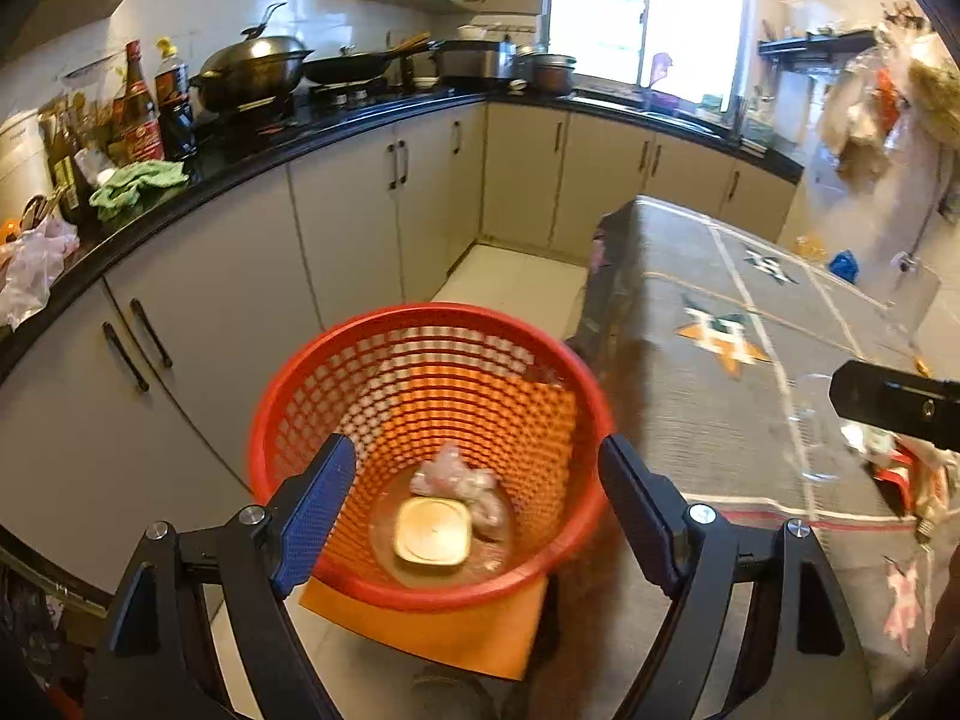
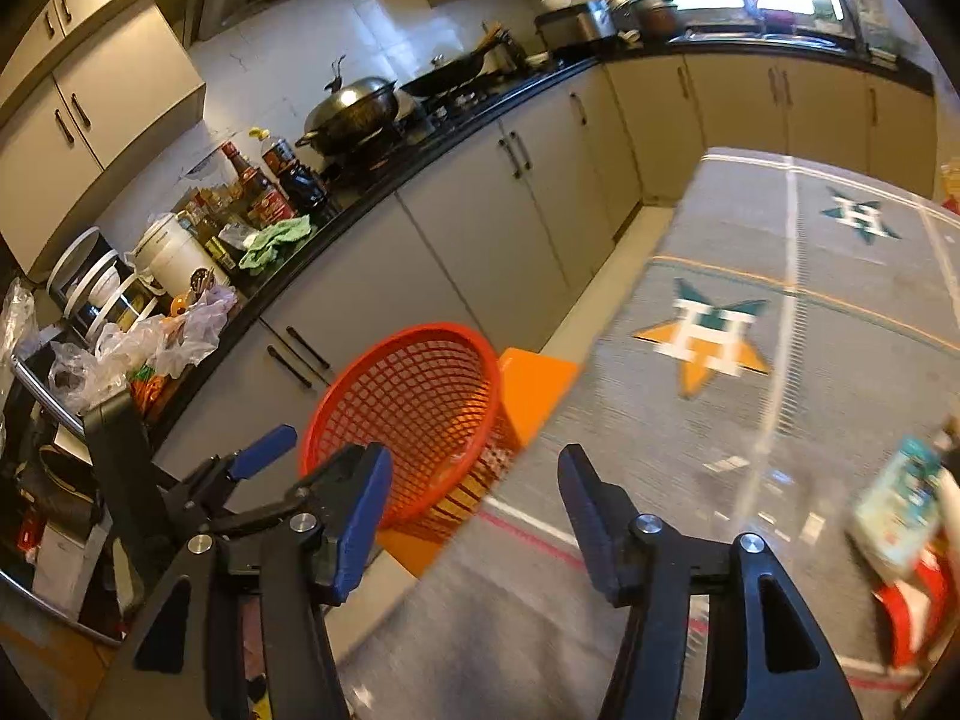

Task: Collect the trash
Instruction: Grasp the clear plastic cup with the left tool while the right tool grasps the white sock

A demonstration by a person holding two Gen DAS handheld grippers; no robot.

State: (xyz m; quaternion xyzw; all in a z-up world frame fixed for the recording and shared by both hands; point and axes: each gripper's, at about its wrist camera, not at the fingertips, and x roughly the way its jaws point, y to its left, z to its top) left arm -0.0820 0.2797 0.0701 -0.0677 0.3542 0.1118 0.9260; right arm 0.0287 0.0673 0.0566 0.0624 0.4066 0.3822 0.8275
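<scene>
Lying below the left tongs (image 1: 474, 510), trash (image 1: 456, 480) fills the basket (image 1: 270, 420).

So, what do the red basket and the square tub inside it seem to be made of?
The red basket looks like moulded plastic with a slight gloss: uniform colour, lattice wall, smooth rolled rim. The square tub seems to be thin cream plastic with rounded corners, though blur leaves coated paper possible.
</scene>
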